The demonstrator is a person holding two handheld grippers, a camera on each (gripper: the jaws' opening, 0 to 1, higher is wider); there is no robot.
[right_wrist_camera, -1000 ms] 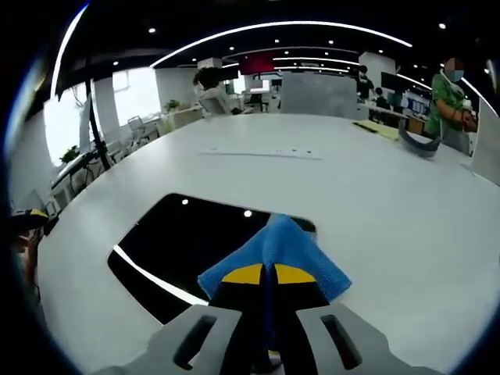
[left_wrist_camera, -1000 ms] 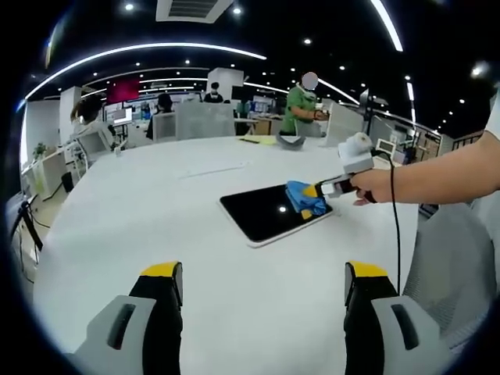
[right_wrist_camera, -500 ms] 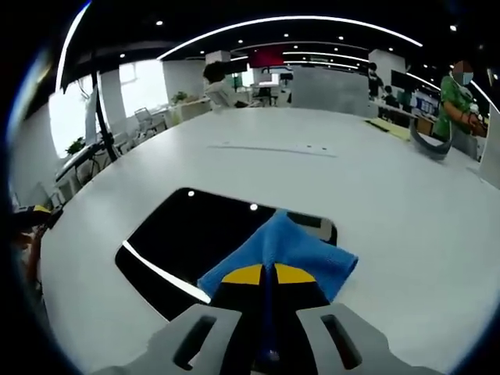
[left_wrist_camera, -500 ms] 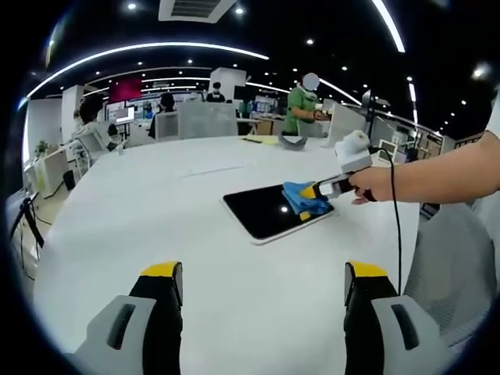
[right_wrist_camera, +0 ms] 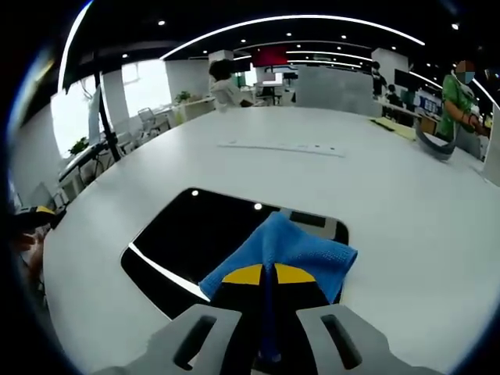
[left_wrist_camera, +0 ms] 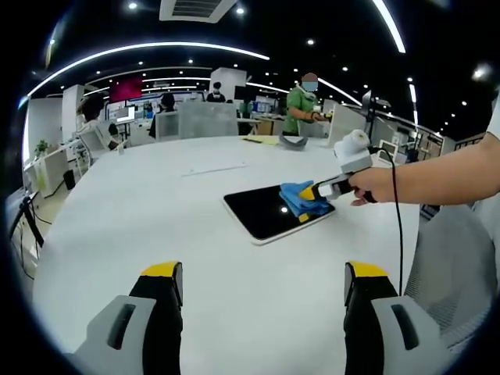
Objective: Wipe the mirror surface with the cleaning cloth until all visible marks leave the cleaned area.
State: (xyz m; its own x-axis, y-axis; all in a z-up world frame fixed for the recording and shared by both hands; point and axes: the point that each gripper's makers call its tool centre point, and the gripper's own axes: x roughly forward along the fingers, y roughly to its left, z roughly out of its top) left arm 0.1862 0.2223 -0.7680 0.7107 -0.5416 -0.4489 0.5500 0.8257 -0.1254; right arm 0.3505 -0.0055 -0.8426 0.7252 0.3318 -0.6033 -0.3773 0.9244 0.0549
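**Cloth pressed to the mirror on the white table**

Mirror (left_wrist_camera: 272, 212) lies flat on the big round white table (left_wrist_camera: 156, 211), a dark rectangular slab with a pale edge, reflecting a couple of ceiling lights as bright dots. From the left gripper view it sits toward the far right of the tabletop, well apart from the left gripper (left_wrist_camera: 263, 291), whose two yellow-tipped jaws stand wide apart over bare table with nothing between them.

The right gripper (left_wrist_camera: 319, 191) reaches in from the right, held in a person's hand (left_wrist_camera: 373, 184) with a bare forearm and a thin black cable trailing down from it. Its jaws are pinched tight on the blue cleaning cloth (left_wrist_camera: 301, 198), which rests on the mirror's right-hand end, near the corner. In the right gripper view the same right gripper (right_wrist_camera: 264, 275) has its yellow tips closed together on the cloth (right_wrist_camera: 289, 248), the fabric fanning out ahead over the glass (right_wrist_camera: 195, 238). I can't honestly make out any marks on the surface at this resolution.

Farther back on the table lie a thin pale strip (right_wrist_camera: 281, 146) and a curved grey object (right_wrist_camera: 433, 144); a person in green (left_wrist_camera: 300, 105) stands beyond.
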